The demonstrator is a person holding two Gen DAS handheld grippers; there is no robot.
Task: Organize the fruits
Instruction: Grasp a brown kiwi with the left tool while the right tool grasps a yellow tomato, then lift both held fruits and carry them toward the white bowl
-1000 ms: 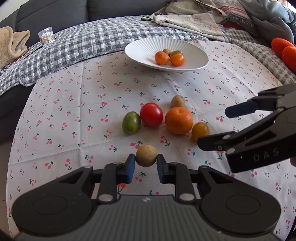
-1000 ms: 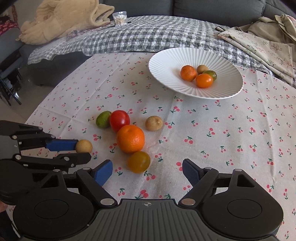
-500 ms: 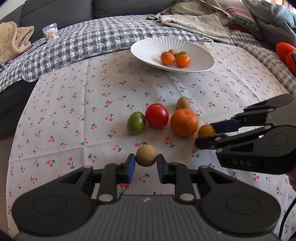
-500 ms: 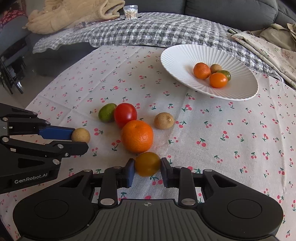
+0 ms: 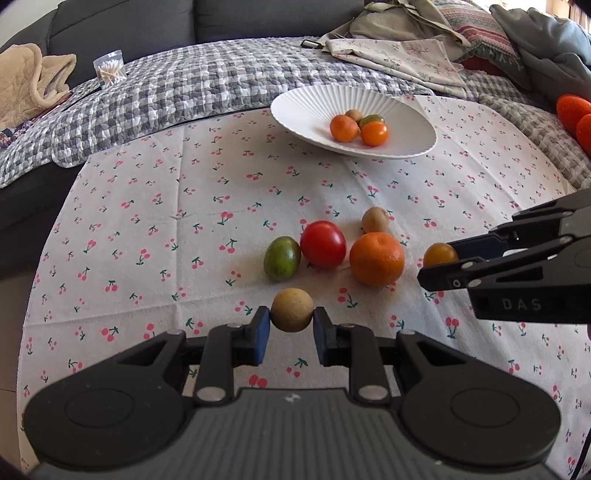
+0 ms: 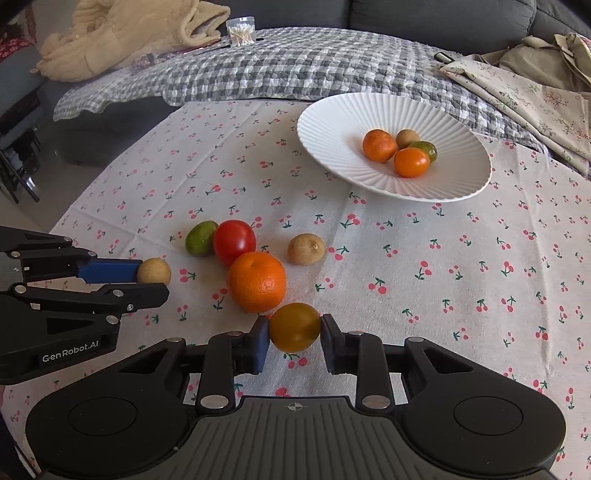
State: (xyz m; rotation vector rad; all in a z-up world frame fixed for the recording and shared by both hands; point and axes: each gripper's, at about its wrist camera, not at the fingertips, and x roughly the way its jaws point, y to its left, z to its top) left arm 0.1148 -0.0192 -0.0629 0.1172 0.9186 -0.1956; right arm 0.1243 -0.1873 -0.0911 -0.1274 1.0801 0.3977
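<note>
My left gripper (image 5: 291, 325) is shut on a small tan round fruit (image 5: 291, 309), held just above the cherry-print cloth; it also shows in the right wrist view (image 6: 154, 272). My right gripper (image 6: 294, 332) is shut on a dark yellow-orange tomato (image 6: 294, 326), also seen in the left wrist view (image 5: 439, 254). On the cloth lie a large orange (image 6: 256, 281), a red tomato (image 6: 234, 242), a green fruit (image 6: 200, 238) and a brown kiwi-like fruit (image 6: 306, 249). The white ribbed plate (image 6: 332, 122) at the back holds several small fruits (image 6: 410, 161).
A grey checked blanket (image 6: 258, 74) lies behind the table, with a clear box of cotton swabs (image 6: 241, 31) and a beige throw (image 6: 122, 37). Folded floral cloth (image 6: 517, 92) sits at the back right. Orange-red cushions (image 5: 576, 114) are at the far right.
My right gripper closed on the yellow-orange tomato and has lifted it slightly. My left gripper kept hold of the tan fruit and rose a little.
</note>
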